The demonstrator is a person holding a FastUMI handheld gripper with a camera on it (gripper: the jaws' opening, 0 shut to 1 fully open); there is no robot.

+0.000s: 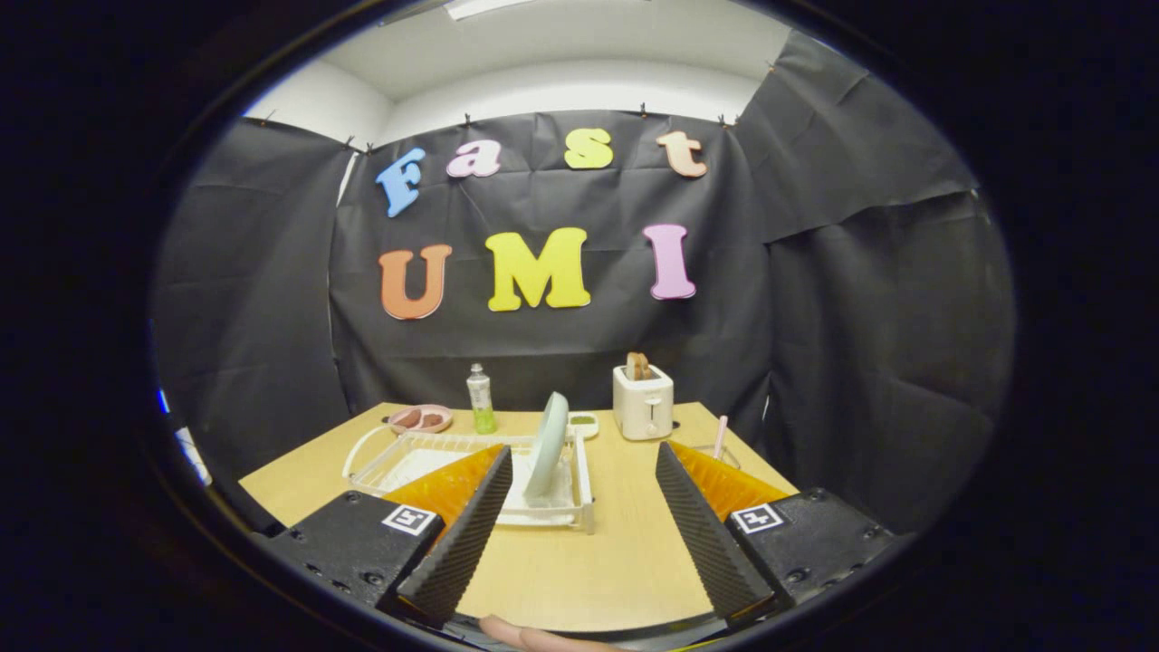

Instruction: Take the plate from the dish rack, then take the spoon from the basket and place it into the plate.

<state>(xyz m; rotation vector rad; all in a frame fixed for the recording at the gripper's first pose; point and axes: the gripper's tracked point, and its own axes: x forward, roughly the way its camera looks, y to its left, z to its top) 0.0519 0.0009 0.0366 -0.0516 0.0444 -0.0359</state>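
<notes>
With gripper point(584, 462) fingers wide apart, steer left to straddle the upright plate point(548, 444) in the dish rack point(584, 493), probably near its rim.

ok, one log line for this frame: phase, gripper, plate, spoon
phase: approach | gripper: open, holding nothing | plate: upright in dish rack, just ahead of fingers | spoon: in basket, beyond fingers

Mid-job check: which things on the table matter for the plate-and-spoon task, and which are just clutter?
For the job: plate standing on edge in the dish rack; spoon upright in the basket beyond the right finger; gripper, open, nothing between its fingers.

Just lying about: toaster with toast, green bottle, pink dish, small tray.
</notes>
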